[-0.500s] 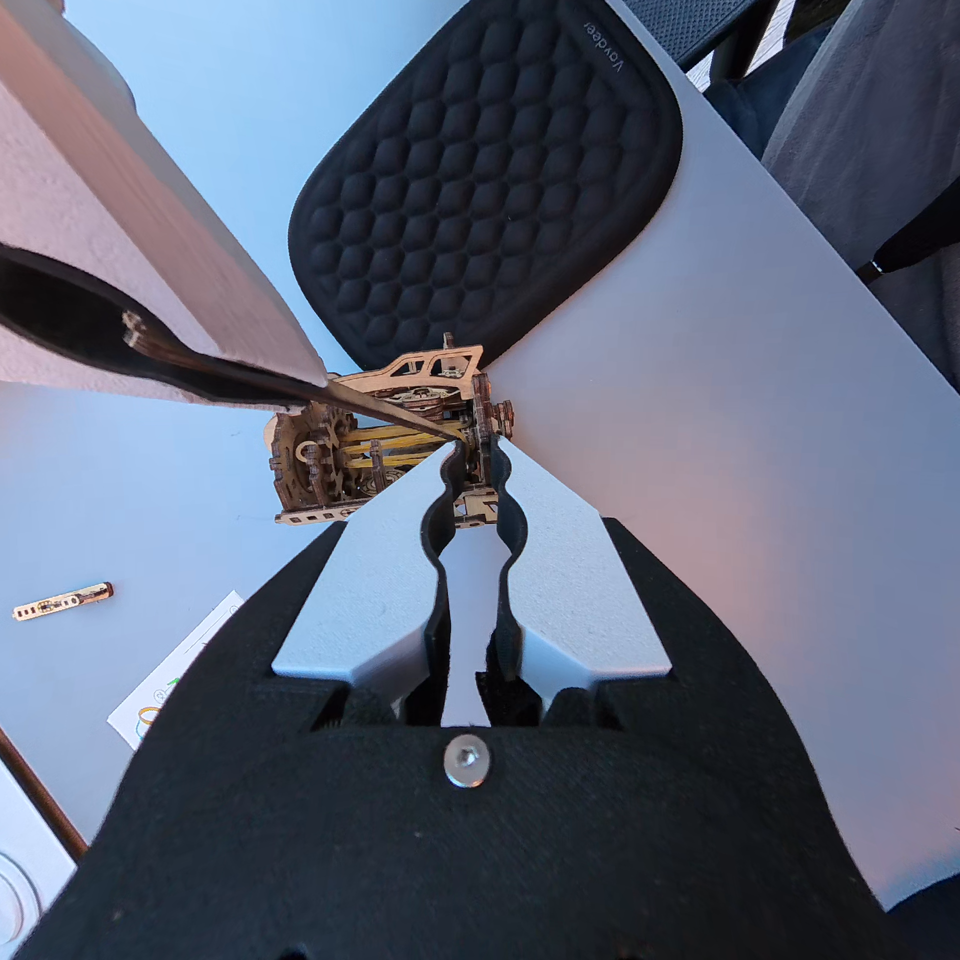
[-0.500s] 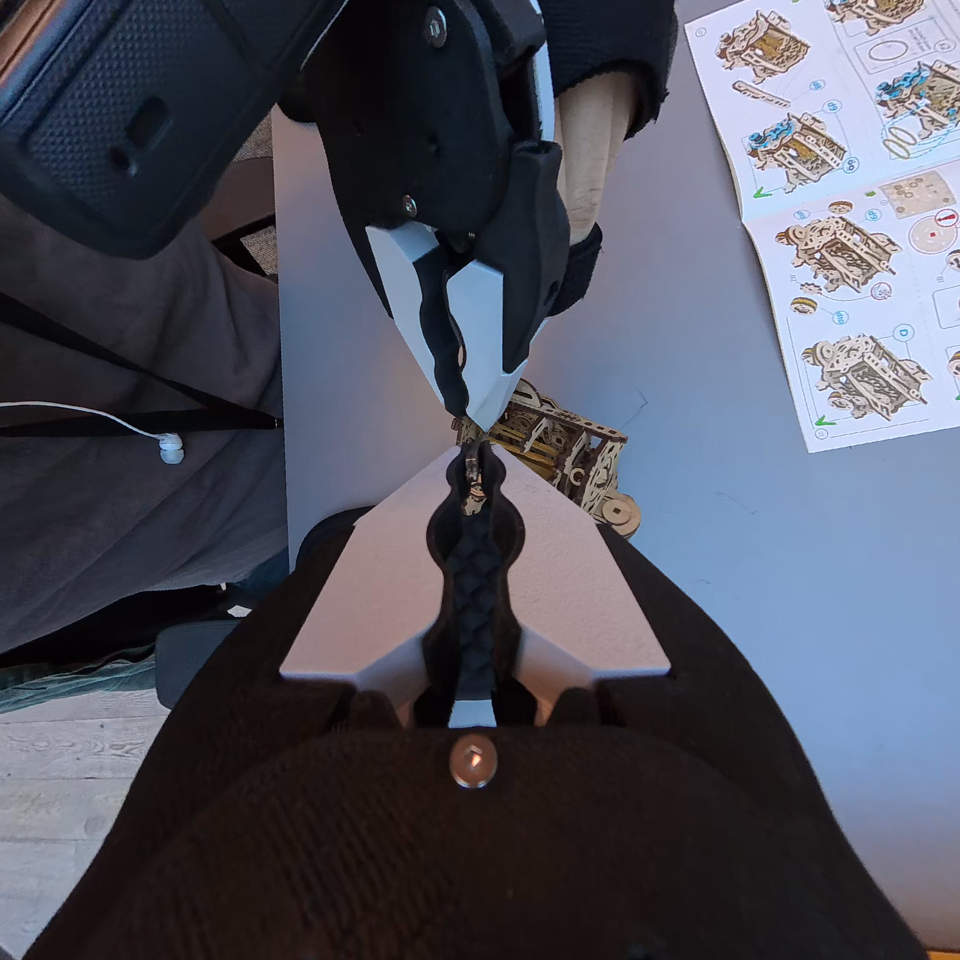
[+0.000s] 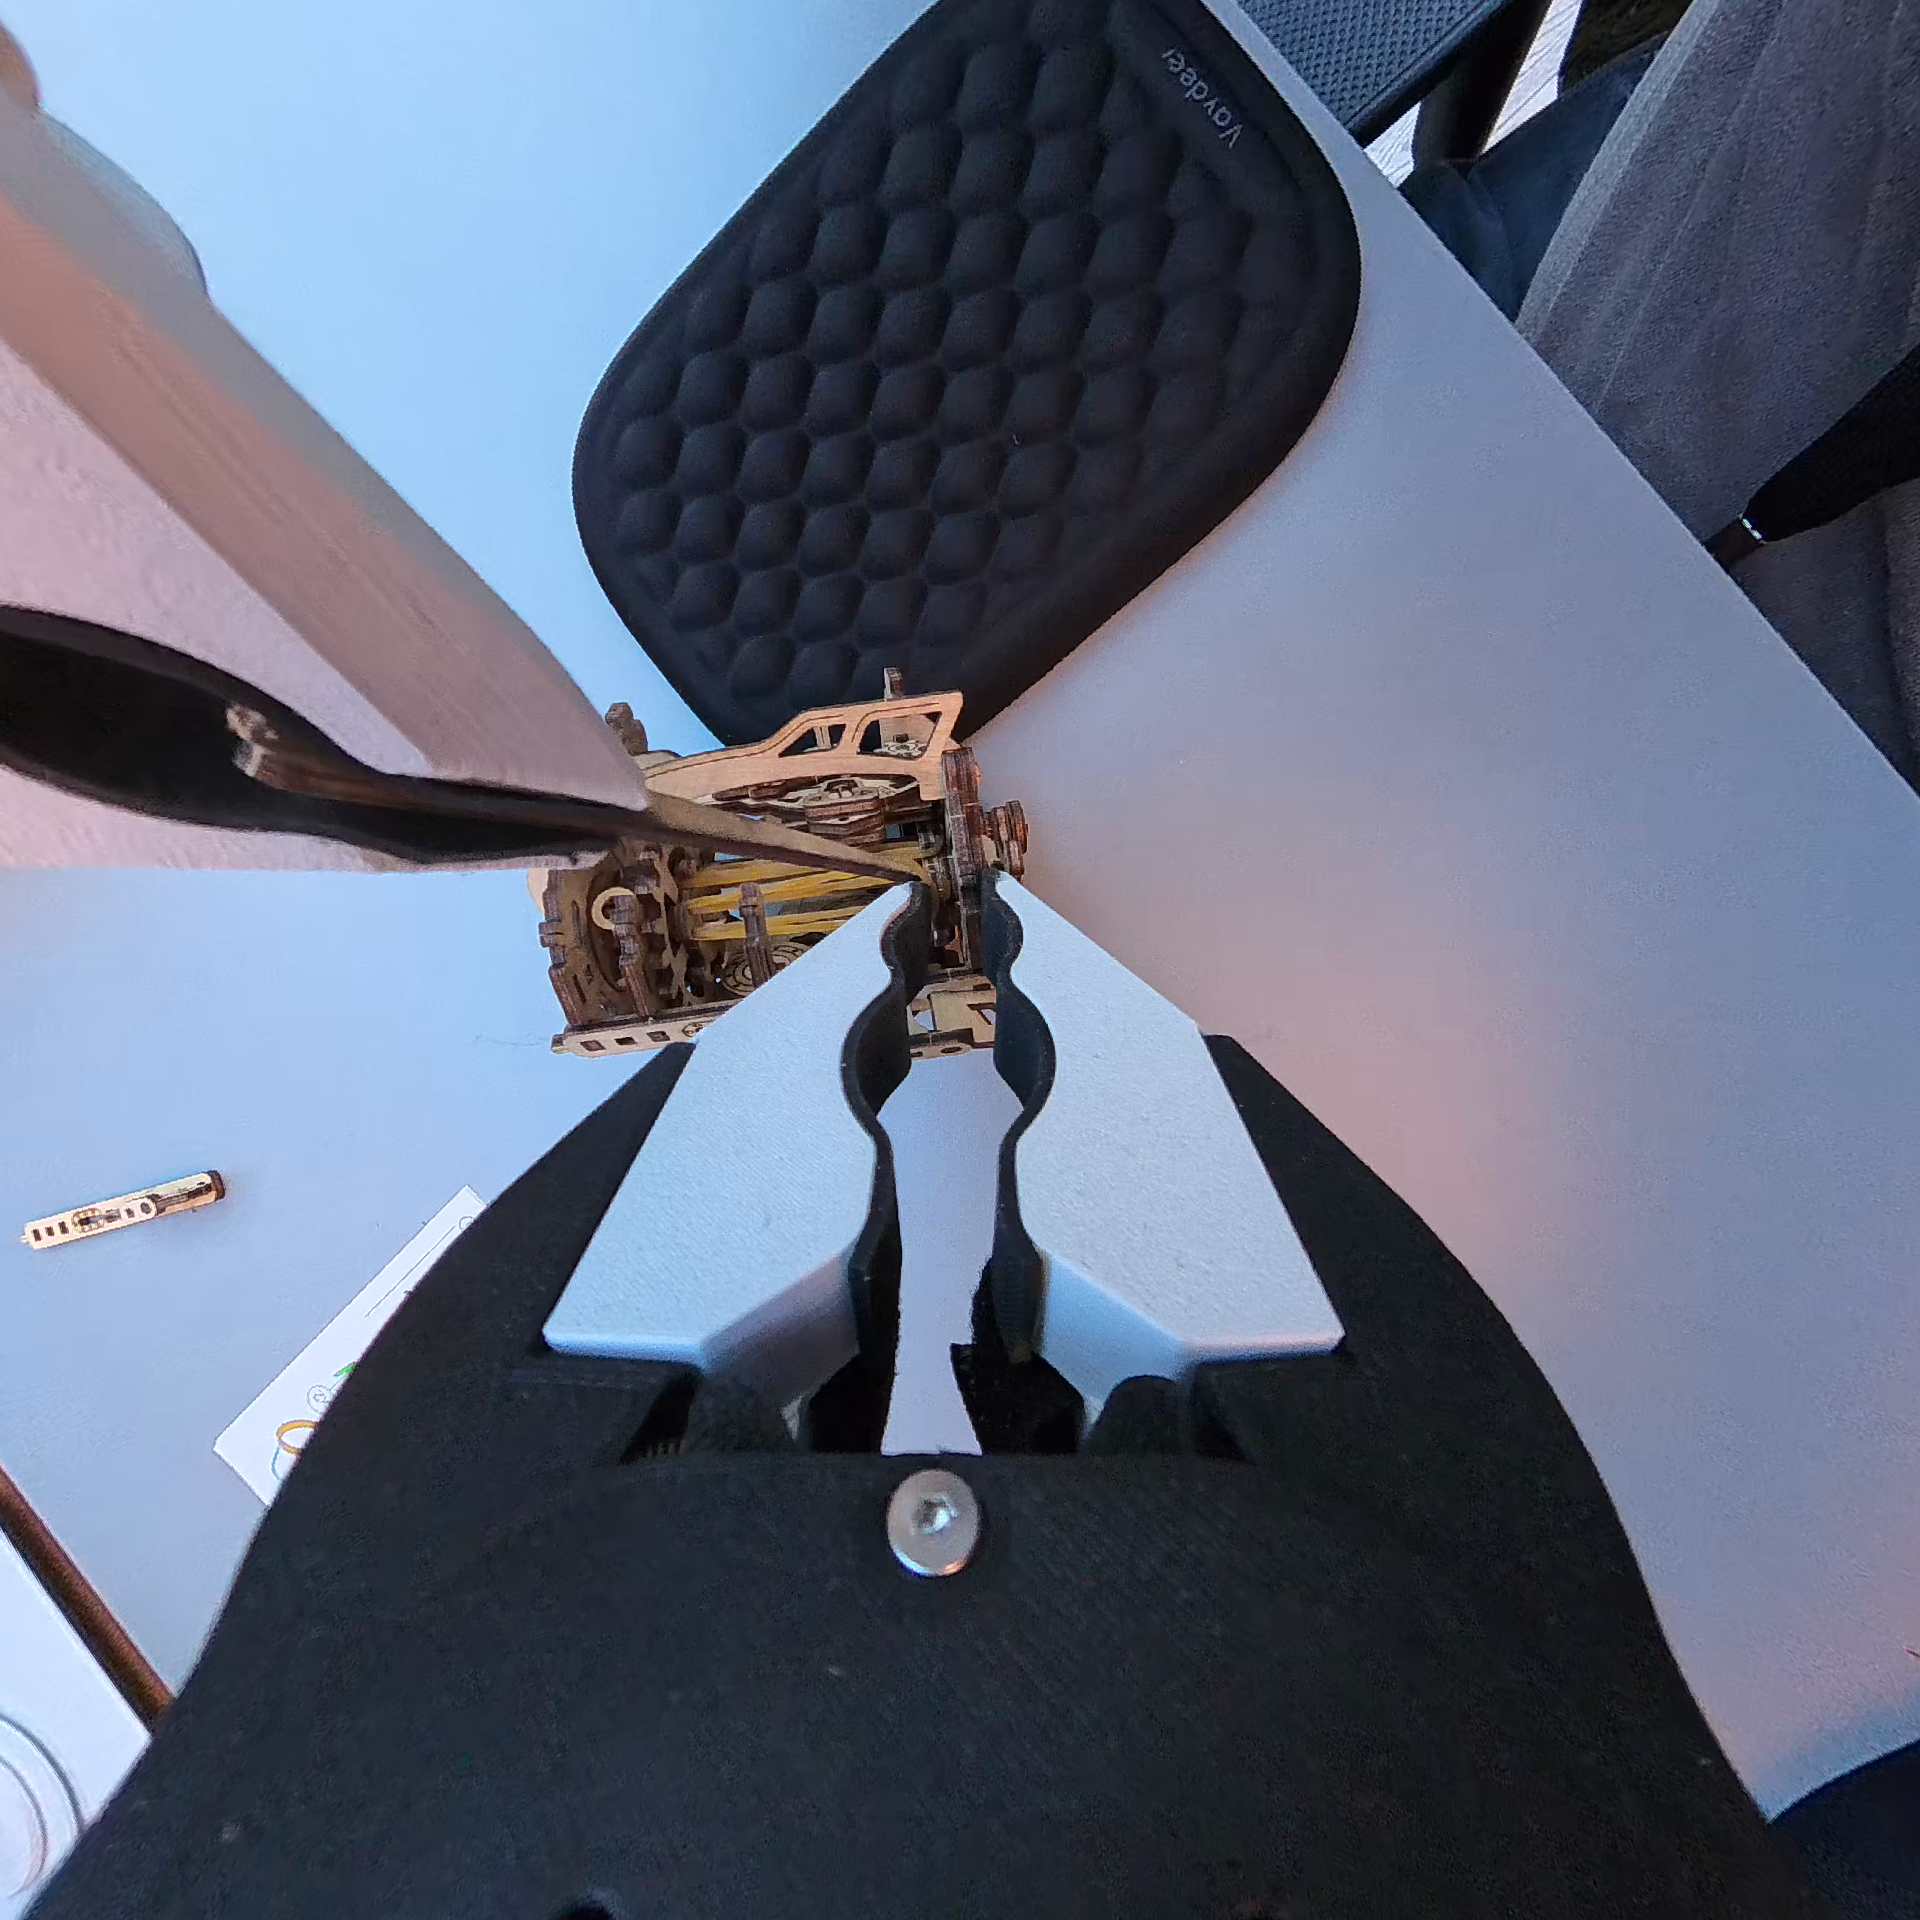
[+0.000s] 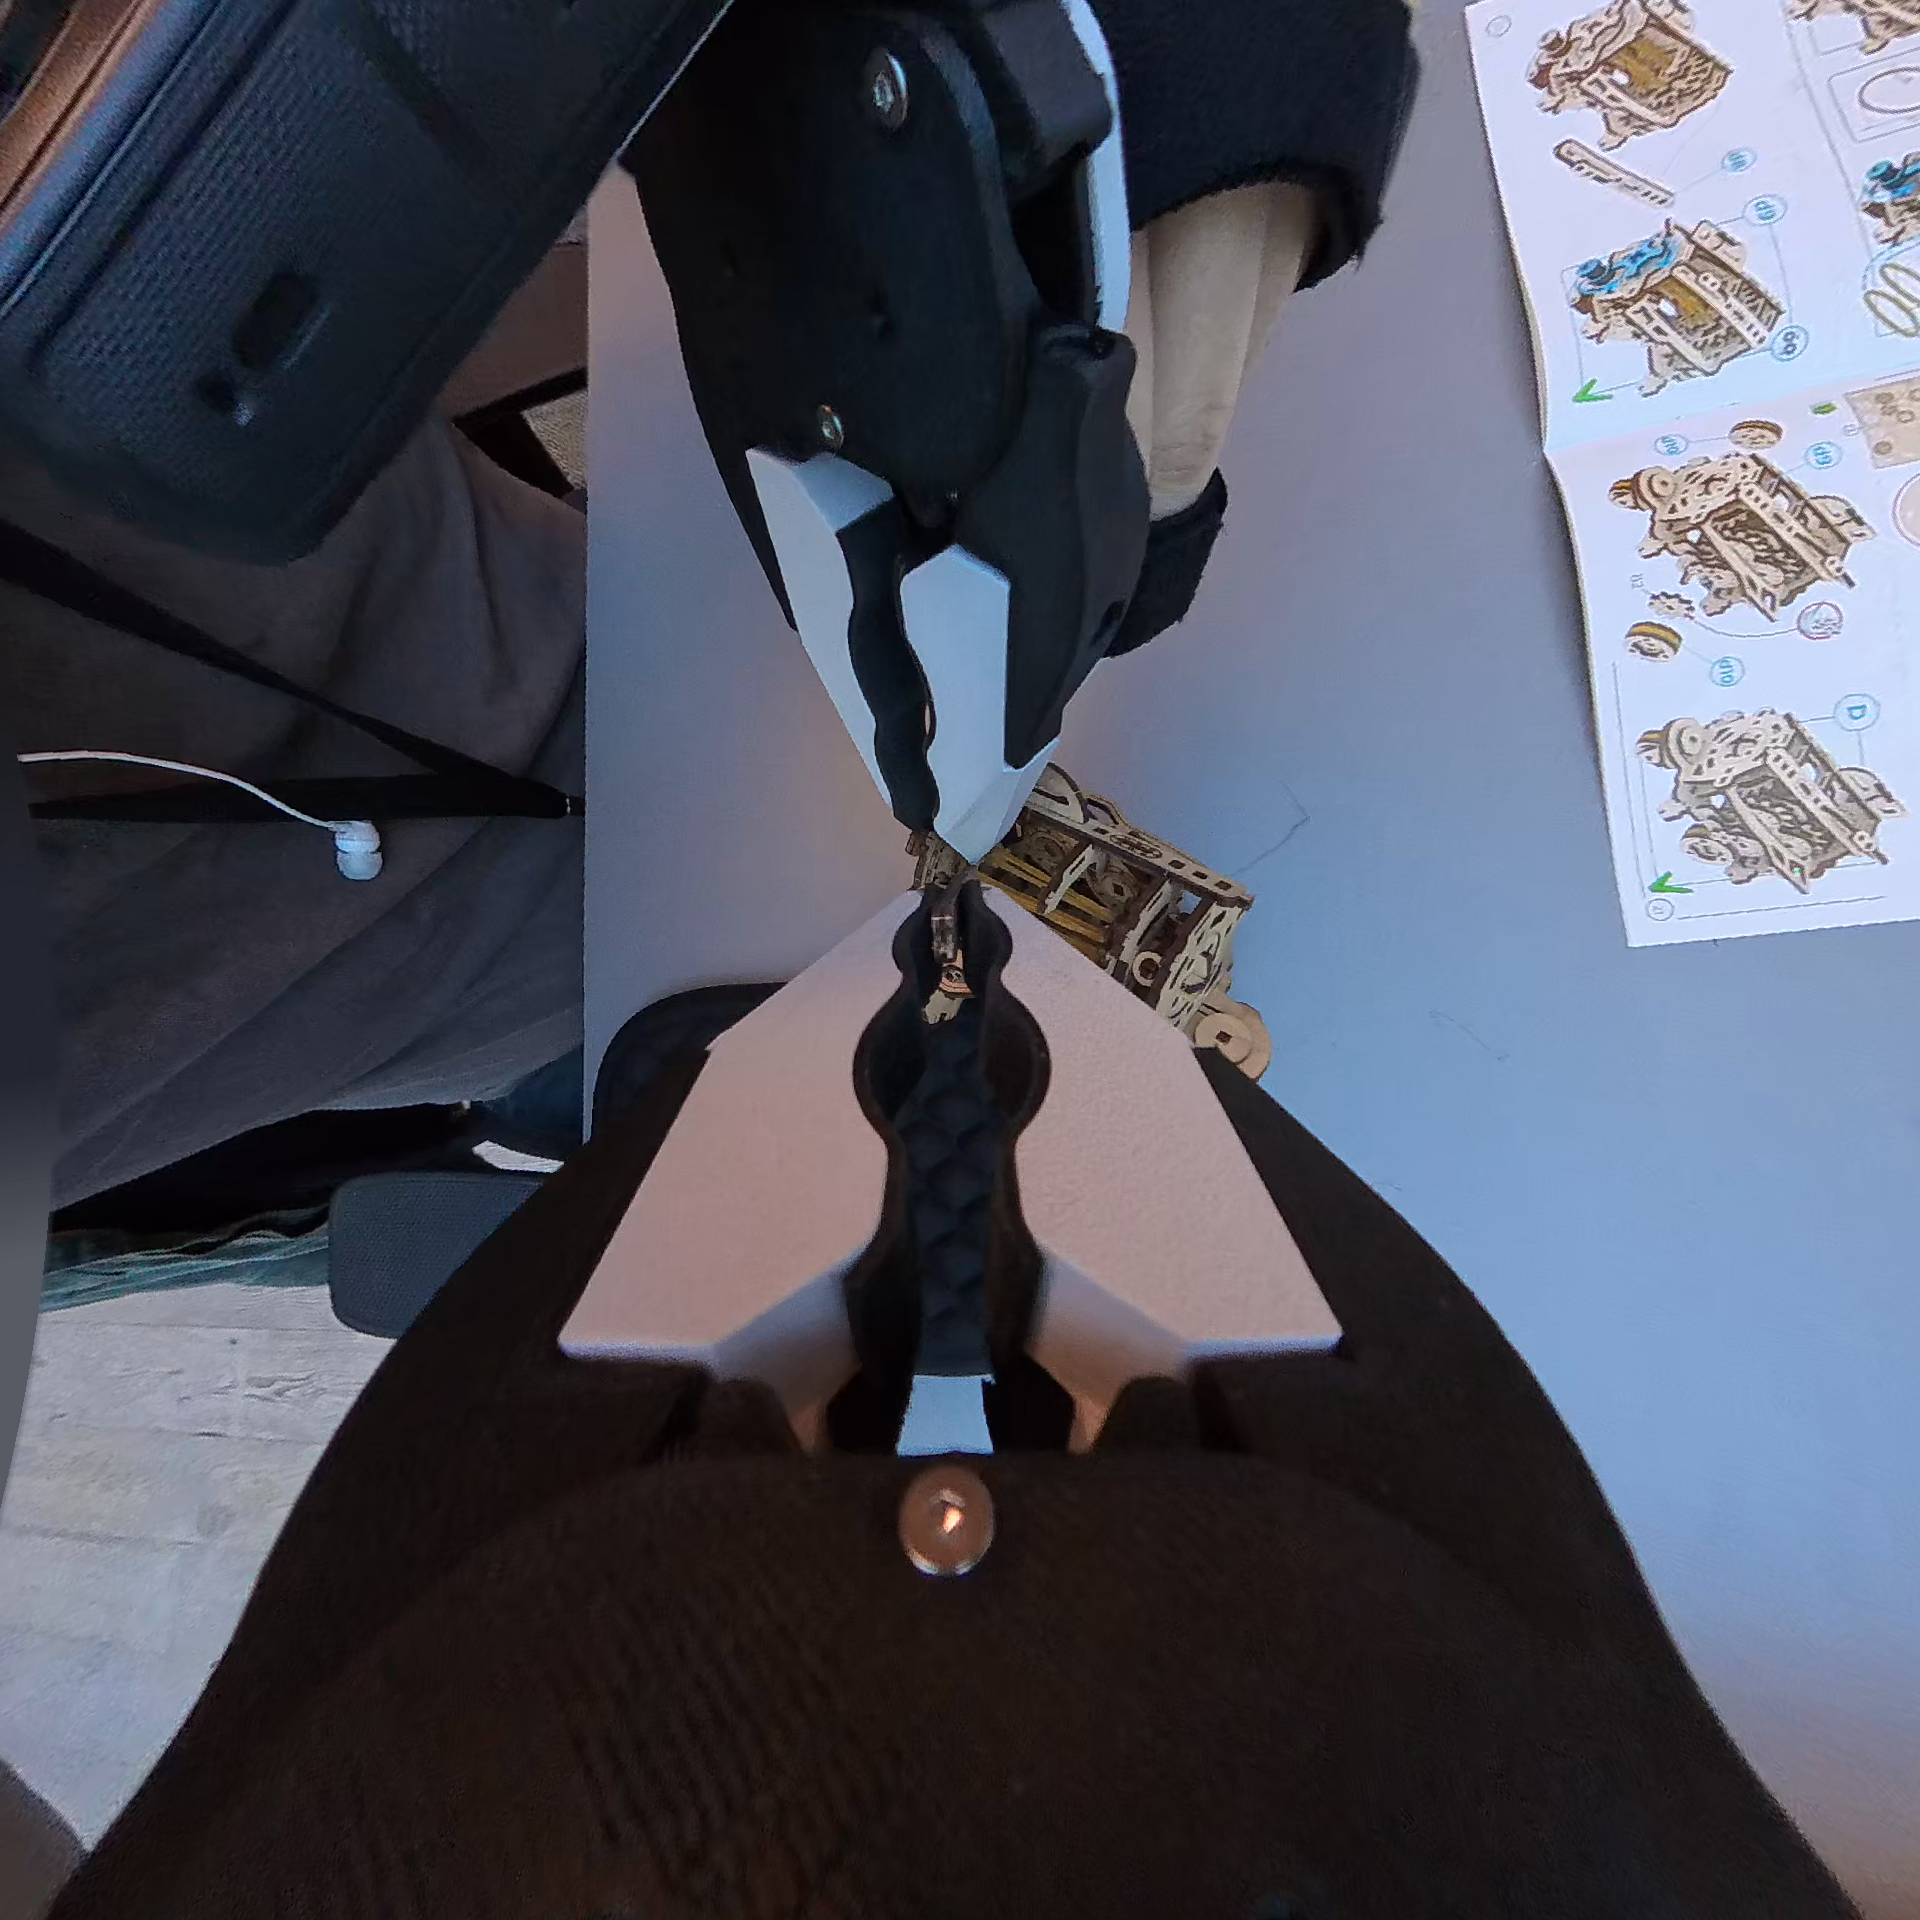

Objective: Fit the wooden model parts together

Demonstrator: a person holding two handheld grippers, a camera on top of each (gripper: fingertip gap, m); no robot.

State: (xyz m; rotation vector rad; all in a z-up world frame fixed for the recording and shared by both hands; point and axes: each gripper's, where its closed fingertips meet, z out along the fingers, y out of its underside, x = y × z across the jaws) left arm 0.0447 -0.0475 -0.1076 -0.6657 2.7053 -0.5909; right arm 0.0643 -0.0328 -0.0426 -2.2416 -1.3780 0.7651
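The wooden model (image 3: pixel 790 894), a small frame with gears and yellow rubber bands, stands on the grey table (image 3: pixel 1351 935). My left gripper (image 3: pixel 951 894) is shut on the model's end wall. My right gripper (image 3: pixel 608 831) comes in from the left, shut on a thin dark wooden strip (image 3: pixel 727 831) whose tip reaches into the model beside the left fingertips. In the right wrist view my right gripper (image 4: pixel 951 904) pinches the strip (image 4: pixel 945 966) edge-on. The left gripper (image 4: pixel 945 831) comes down from above onto the model (image 4: pixel 1132 914). The contact point is hidden.
A black quilted pad (image 3: pixel 966 364) lies just behind the model. A loose wooden bar (image 3: pixel 125 1210) and a paper corner (image 3: pixel 353 1340) lie at the left. An open instruction booklet (image 4: pixel 1714 468) lies to the right. A person's dark-sleeved hand (image 4: pixel 1205 343) holds the left gripper; the table edge (image 4: pixel 587 727) is nearby. The tips of one gripper are about 7 cm away from the tips of the other. Left tips and right tips are each some 30 cm from the loose wooden bar (image 3: pixel 125 1210).
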